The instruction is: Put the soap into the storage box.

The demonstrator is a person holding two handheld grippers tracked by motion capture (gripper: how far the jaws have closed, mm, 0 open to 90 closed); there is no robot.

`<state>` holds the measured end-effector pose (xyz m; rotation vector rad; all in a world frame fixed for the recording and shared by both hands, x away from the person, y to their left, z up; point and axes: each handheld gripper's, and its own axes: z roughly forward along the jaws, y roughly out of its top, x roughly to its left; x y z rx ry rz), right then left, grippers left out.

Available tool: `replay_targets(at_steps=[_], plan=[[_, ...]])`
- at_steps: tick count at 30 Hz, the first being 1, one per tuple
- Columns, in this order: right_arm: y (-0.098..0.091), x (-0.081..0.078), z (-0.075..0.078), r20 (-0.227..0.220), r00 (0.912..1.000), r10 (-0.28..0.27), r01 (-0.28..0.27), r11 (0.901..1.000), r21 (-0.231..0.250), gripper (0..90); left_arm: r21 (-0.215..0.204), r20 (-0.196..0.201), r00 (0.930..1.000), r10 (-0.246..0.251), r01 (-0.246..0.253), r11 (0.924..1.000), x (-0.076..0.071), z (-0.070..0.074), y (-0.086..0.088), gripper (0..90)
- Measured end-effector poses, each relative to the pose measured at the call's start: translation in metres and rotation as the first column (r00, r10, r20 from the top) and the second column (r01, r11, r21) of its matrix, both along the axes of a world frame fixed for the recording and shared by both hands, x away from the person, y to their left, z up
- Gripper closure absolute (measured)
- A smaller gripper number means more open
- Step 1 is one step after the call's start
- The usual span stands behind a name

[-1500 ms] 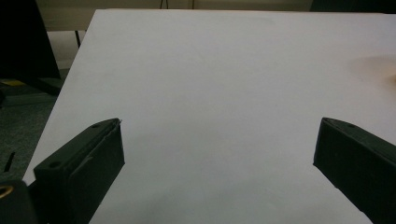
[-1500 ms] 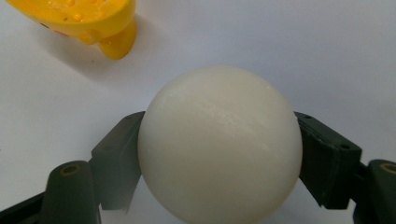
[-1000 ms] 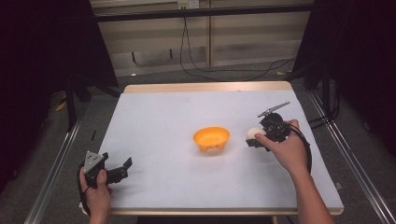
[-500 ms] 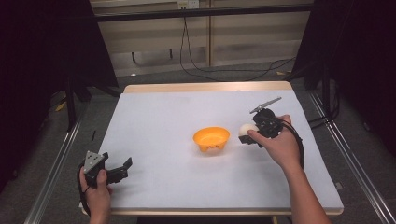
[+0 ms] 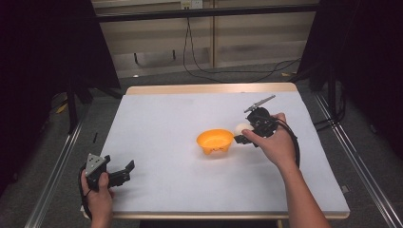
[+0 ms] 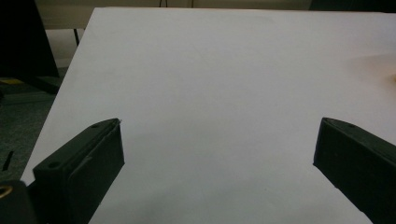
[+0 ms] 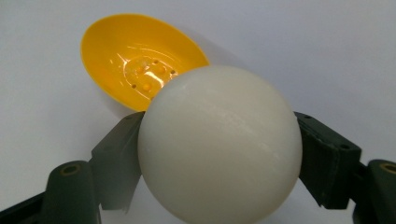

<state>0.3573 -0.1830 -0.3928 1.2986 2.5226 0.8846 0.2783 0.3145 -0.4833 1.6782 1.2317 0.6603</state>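
The white table (image 5: 166, 123) carried an orange bowl (image 5: 215, 141) near its middle. Since a second earlier, the right gripper (image 5: 243, 133) had travelled leftward from the table's right part until it hung just beside the bowl's rim, its fingers clamped on a white ball (image 7: 219, 144). That likely left only a short move over the bowl before release. The left gripper (image 5: 124, 171) had stayed at the near left corner, fingers (image 6: 79, 163) apart and empty.

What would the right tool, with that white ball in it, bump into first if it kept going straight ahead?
Most likely the orange bowl: it lies just beyond the white ball that the right tool grips, though the gap is hard to judge.
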Motion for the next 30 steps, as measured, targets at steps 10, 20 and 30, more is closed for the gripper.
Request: replay_targets(at_steps=[10,20,30], plan=[[0.018,0.007,0.001,-0.002,0.9997,0.024,-0.024,0.9996,0.016,24.1,0.001,-0.002,1.0,0.003,-0.003,1.0,0.0,0.0,0.0,1.6],[0.038,0.012,-0.004,-0.015,0.9988,0.046,-0.046,0.9987,0.023,24.1,0.001,-0.001,1.0,0.004,-0.004,1.0,0.0,0.0,0.0,1.6],[0.059,0.017,-0.013,-0.028,0.9975,0.065,-0.064,0.9977,0.018,24.1,-0.003,-0.003,1.0,0.0,0.0,1.0,0.0,0.0,0.0,1.6]])
